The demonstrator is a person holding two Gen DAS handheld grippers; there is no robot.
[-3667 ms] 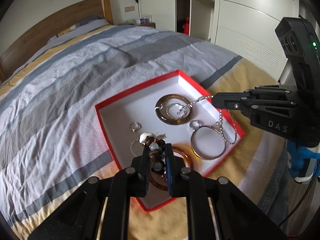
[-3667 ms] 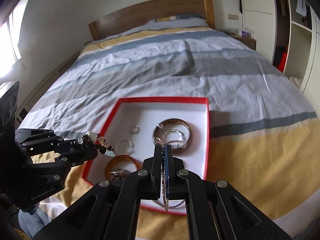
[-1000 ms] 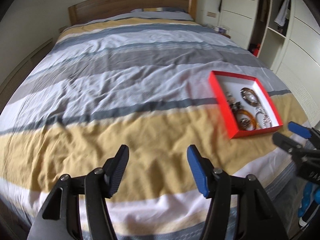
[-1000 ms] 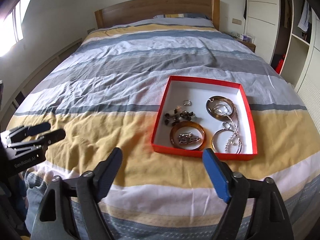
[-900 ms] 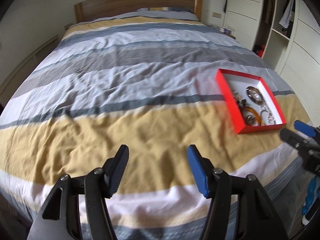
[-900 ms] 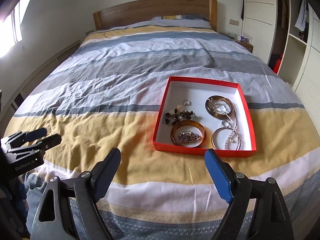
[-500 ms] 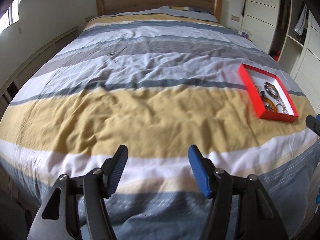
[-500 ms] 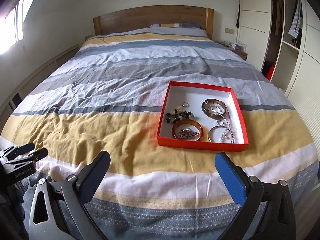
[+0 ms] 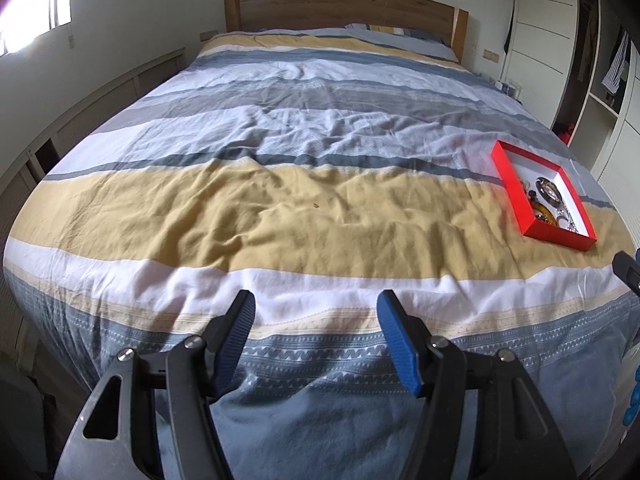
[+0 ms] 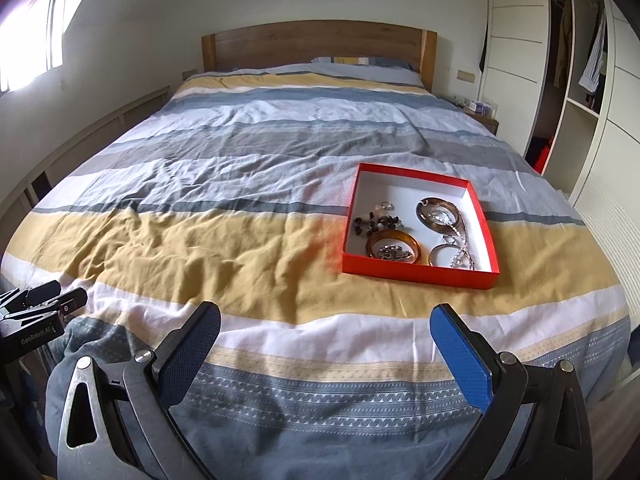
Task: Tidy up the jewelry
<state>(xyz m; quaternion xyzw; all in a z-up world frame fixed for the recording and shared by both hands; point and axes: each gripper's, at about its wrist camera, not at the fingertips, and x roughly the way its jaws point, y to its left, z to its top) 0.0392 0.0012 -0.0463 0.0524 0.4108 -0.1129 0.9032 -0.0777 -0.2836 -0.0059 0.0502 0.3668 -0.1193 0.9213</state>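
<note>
Box: red box [image 10: 418, 276] is sitting on the yellow band of the bed [image 10: 240, 248], near the foot edge and toward the wardrobe side, likely so both grippers can reach it from the foot.
Box axis: its long side is running from the foot of the bed toward the headboard [image 10: 316, 42], slightly skewed, open side facing up.
Jewelry: brown bangle [image 10: 394, 245], dark beads [image 10: 376, 223], a small ring [image 10: 386, 205], a second bangle [image 10: 438, 210] and a silver chain [image 10: 460, 244] are all lying inside the box, crowded toward its foot end.
Chain axis: trailing lengthwise along the box, from the far bangle down toward the near wall.
Left gripper [image 9: 316, 322]: hanging wide open and empty off the foot of the bed, well apart from the box.
Right gripper [image 10: 326, 338]: gaping open, carrying nothing, facing the box from beyond the foot edge.
Judgement: sorting is looking finished, nothing loose on the bed.
</note>
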